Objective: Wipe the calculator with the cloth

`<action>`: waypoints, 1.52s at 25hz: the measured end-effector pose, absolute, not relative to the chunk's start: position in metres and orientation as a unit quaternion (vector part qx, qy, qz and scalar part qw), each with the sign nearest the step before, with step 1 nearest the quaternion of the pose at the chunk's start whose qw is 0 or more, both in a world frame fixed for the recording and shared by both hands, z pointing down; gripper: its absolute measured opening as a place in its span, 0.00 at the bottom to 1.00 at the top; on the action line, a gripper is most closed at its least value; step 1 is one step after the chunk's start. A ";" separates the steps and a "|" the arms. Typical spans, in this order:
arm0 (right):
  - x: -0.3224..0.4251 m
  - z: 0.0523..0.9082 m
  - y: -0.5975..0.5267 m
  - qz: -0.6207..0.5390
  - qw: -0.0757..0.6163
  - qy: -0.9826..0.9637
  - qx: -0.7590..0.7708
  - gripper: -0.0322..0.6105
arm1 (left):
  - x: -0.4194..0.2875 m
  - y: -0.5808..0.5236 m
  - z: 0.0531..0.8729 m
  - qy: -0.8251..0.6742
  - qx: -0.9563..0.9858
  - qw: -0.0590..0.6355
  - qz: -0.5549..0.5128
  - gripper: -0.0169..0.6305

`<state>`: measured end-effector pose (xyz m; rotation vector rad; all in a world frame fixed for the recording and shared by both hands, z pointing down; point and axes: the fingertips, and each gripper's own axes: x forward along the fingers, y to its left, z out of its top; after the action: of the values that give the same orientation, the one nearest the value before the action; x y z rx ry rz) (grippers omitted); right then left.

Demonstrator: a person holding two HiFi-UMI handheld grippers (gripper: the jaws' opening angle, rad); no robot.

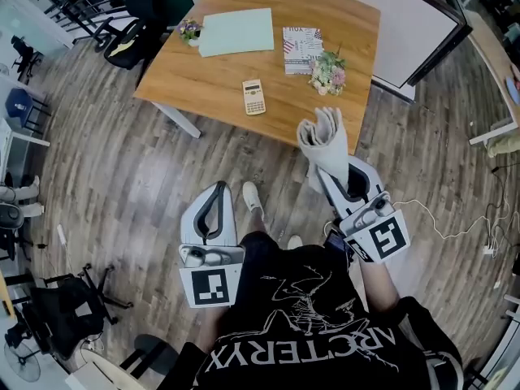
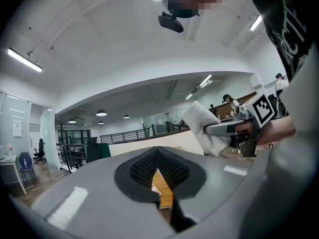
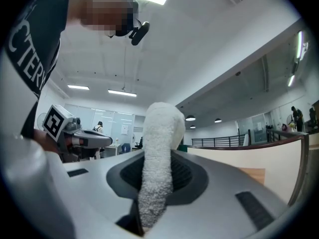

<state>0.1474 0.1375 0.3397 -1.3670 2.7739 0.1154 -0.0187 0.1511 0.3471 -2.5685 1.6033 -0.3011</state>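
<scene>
**Ana:** What is the left gripper (image 1: 218,189) doing?

**Ben:** Its jaws are together and hold nothing. Only a thin crack is left, and a bit of the desk (image 1: 219,71) shows through it.

**Ana:** Where is the calculator (image 1: 253,97)?

**Ben:** It lies flat on the desk, well ahead of both pairs of jaws and about midway between them. I think it is light and hard, so it may slide when rubbed. Holding it by its long sides would keep it in place. Its keys are too small to make out.

**Ana:** And the cloth (image 1: 322,136)?

**Ben:** The right gripper (image 1: 331,167) has its jaws clamped on it. It is soft and floppy. It sticks up past the tips of the jaws and its top bends over. Its bottom end is hidden down between the jaws.
</scene>
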 end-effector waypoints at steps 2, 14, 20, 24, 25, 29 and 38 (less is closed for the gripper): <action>0.141 0.343 0.109 0.038 0.018 0.895 -0.445 0.19 | -0.025 0.123 0.352 0.523 -0.845 0.048 -0.095 0.04; 0.068 0.321 -0.092 0.045 0.002 0.876 -0.481 0.19 | -0.091 -0.091 0.343 0.472 -0.875 0.041 -0.097 0.04; 0.071 0.327 -0.138 0.036 -0.012 0.868 -0.496 0.19 | -0.093 -0.143 0.343 0.466 -0.879 0.036 -0.096 0.04; 0.073 0.339 -0.160 0.037 -0.036 0.877 -0.478 0.19 | -0.088 -0.158 0.344 0.477 -0.873 0.035 -0.096 0.04; 0.071 0.345 -0.164 0.040 -0.049 0.880 -0.471 0.19 | -0.088 -0.161 0.345 0.482 -0.870 0.032 -0.097 0.04; 0.058 0.392 -0.184 0.063 -0.167 0.893 -0.413 0.19 | -0.088 -0.166 0.345 0.494 -0.864 0.029 -0.095 0.04; 0.009 0.579 -0.235 0.178 -0.436 0.861 -0.193 0.19 | -0.098 -0.147 0.347 0.533 -0.839 0.017 -0.107 0.04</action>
<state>0.0089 -0.2345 0.5793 -0.8670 3.8692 0.7994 -0.0976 -0.1468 0.3471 -2.6076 1.6573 -0.3321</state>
